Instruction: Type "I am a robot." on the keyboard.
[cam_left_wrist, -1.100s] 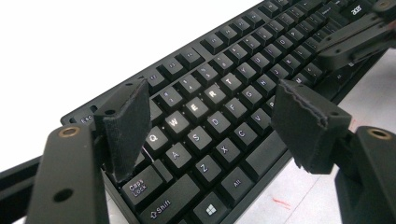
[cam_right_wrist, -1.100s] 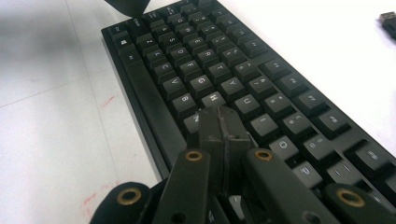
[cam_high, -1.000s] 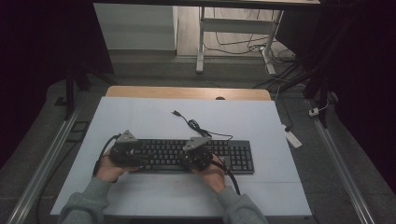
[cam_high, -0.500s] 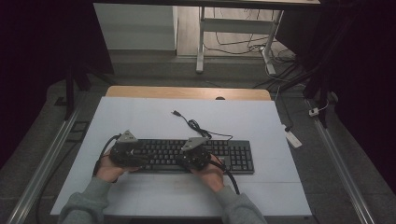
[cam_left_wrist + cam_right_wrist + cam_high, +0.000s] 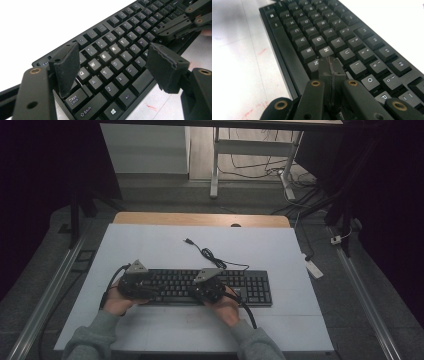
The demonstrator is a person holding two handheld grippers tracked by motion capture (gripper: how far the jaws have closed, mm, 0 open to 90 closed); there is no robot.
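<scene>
High view is showing nothing shifting since a second ago: the keyboard [image 5: 200,287] is lying near the table's [image 5: 160,245] front edge, the left gripper [image 5: 134,282] spread wide over its left keys, the right gripper [image 5: 210,287] pinched closed, pressing mid-row keys.

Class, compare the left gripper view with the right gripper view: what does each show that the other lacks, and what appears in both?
The left gripper view has the left gripper with jaws apart, over the Q, A and Caps Lock keys; the Windows key is readable there.

The right gripper view has the right gripper shut, its joined tips on the keys just below H, with O and P near.

Both share the black keyboard and the white table.
</scene>
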